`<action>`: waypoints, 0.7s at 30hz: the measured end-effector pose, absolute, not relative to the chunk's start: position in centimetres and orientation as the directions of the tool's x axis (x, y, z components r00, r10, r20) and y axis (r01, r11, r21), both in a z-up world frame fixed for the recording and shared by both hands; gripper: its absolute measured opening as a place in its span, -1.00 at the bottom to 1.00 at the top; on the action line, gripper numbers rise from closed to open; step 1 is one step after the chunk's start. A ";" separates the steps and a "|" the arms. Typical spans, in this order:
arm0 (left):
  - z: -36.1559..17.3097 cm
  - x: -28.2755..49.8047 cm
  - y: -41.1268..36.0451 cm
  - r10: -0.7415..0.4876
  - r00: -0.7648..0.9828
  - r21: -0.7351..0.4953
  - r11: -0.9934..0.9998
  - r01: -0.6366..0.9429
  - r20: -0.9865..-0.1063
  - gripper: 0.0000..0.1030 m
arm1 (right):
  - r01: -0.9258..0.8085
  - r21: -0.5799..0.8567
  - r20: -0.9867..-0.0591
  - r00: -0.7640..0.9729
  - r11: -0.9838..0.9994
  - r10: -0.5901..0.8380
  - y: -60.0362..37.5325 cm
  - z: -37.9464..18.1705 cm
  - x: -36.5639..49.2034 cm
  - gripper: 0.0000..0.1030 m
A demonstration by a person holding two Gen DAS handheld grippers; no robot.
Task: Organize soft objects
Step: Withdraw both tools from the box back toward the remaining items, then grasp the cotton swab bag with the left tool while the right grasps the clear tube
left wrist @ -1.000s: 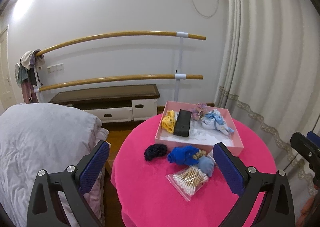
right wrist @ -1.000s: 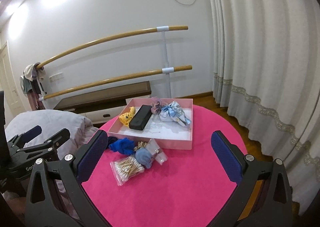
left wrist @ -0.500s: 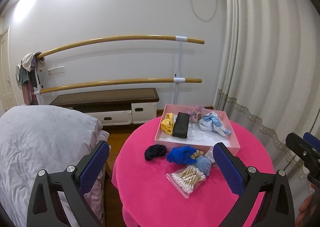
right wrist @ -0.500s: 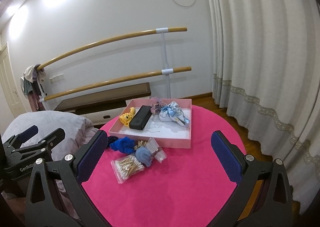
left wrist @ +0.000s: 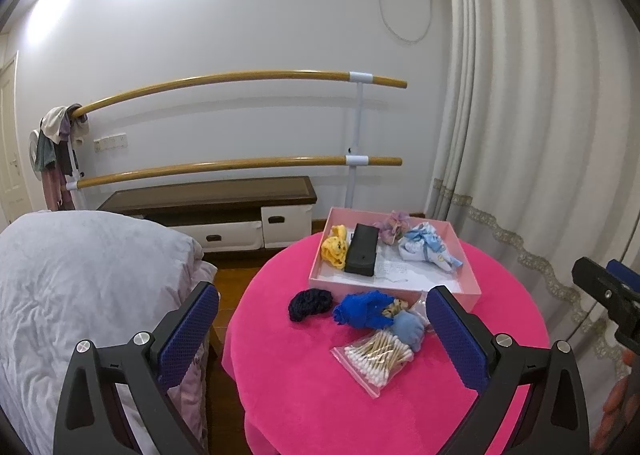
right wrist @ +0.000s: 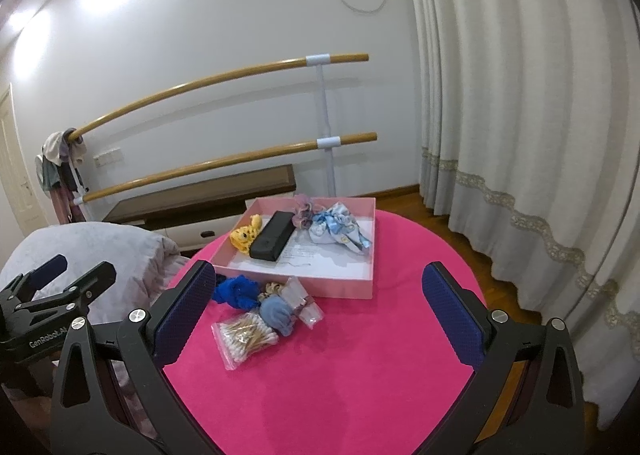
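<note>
A pink box [left wrist: 468, 286] [right wrist: 332, 287] stands at the back of the round pink table [left wrist: 304, 387] [right wrist: 360, 375]. In it lie a yellow scrunchie [left wrist: 335, 247], a black case [left wrist: 362, 255], a mauve scrunchie [left wrist: 392, 223] and a pale blue bow [left wrist: 426, 247]. In front of it lie a dark navy scrunchie [left wrist: 310, 303], a bright blue scrunchie [left wrist: 362, 309] [right wrist: 236, 291], a light blue scrunchie [left wrist: 408, 329] [right wrist: 278, 313] and a bag of cotton swabs [left wrist: 376, 355] [right wrist: 244, 339]. My left gripper [left wrist: 320, 339] and right gripper [right wrist: 318, 315] are open and empty, held above the table's near side.
A bed with a grey duvet [left wrist: 80, 275] stands left of the table. Two wooden ballet bars [left wrist: 240, 79] and a low bench [left wrist: 216, 199] run along the back wall. A curtain [left wrist: 540, 135] hangs at the right.
Both grippers have drawn back and tilted up slightly, so the table and box sit lower and smaller in view. Nothing was grasped or moved.
</note>
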State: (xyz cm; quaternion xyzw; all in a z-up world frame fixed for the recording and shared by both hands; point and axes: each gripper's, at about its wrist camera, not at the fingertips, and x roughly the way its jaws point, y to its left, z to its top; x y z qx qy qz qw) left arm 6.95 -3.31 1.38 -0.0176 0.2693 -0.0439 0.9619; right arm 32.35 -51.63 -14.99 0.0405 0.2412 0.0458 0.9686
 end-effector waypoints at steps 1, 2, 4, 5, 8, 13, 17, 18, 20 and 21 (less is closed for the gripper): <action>1.1 7.1 -3.3 -0.092 0.848 -0.055 0.996 0.074 -0.521 1.00 | -0.070 0.101 -0.470 0.876 0.992 0.109 -51.7 -15.3 32.6 1.00; 0.7 7.4 -3.3 -0.093 0.844 -0.056 0.996 0.074 -0.528 1.00 | -0.069 0.099 -0.478 0.872 0.993 0.108 -51.8 -15.6 32.8 1.00; 0.1 7.8 -3.3 -0.098 0.835 -0.058 0.995 0.080 -0.542 1.00 | -0.068 0.093 -0.502 0.858 0.993 0.106 -52.0 -16.5 33.5 1.00; -0.4 8.1 -3.4 -0.099 0.827 -0.056 0.995 0.082 -0.553 1.00 | -0.069 0.092 -0.514 0.851 0.993 0.107 -52.0 -16.9 33.8 1.00; -2.1 9.2 -3.7 -0.101 0.803 -0.048 0.995 0.090 -0.587 1.00 | -0.074 0.090 -0.556 0.823 0.993 0.112 -52.0 -18.7 35.1 1.00; -5.3 11.6 -4.9 -0.114 0.755 -0.037 0.992 0.118 -0.646 1.00 | -0.083 0.090 -0.621 0.774 0.992 0.122 -51.8 -21.9 37.4 1.00; -8.1 14.2 -6.0 -0.126 0.709 -0.037 0.989 0.140 -0.693 1.00 | -0.091 0.100 -0.665 0.735 0.991 0.135 -51.6 -24.3 39.3 1.00; -8.8 15.0 -6.3 -0.137 0.696 -0.043 0.988 0.151 -0.705 1.00 | -0.092 0.105 -0.674 0.725 0.990 0.139 -51.6 -24.8 39.7 1.00; -10.0 16.4 -6.8 -0.155 0.675 -0.054 0.984 0.169 -0.722 1.00 | -0.091 0.110 -0.688 0.711 0.990 0.142 -51.7 -25.6 40.5 1.00; -10.8 17.3 -7.2 -0.167 0.660 -0.059 0.981 0.182 -0.732 1.00 | -0.090 0.113 -0.695 0.705 0.990 0.143 -51.7 -25.9 40.8 1.00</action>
